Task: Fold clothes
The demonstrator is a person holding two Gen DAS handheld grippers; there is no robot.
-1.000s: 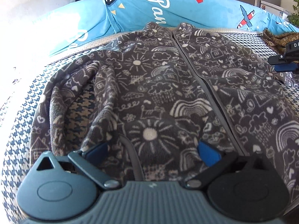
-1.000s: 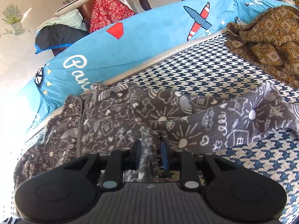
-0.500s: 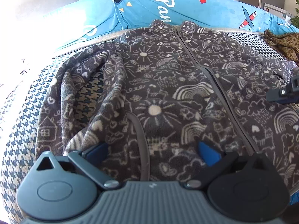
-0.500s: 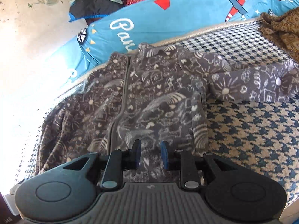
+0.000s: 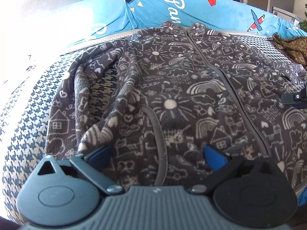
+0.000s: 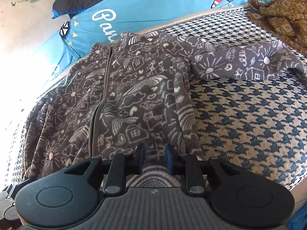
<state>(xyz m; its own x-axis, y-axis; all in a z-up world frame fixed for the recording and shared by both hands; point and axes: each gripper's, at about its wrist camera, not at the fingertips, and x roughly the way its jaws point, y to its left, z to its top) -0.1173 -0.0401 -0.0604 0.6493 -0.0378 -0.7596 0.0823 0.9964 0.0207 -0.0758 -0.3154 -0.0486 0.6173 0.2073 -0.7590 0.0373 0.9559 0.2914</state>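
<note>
A grey fleece jacket (image 5: pixel 172 88) printed with white suns, clouds and houses lay face up, zipped, on the houndstooth-covered bed (image 6: pixel 249 115), its collar toward a blue cushion (image 5: pixel 153 7). The left claw (image 5: pixel 156 153) stood wide open over the jacket's hem, its blue pads (image 5: pixel 214 156) well apart with fabric under them. The right claw (image 6: pixel 154 157) was pinched on a fold of the hem at the jacket's other side. One sleeve (image 6: pixel 245 63) stretched out sideways toward a crumpled brown patterned cloth (image 6: pixel 282 15); the other sleeve (image 5: pixel 80 95) lay bunched against the body.
</note>
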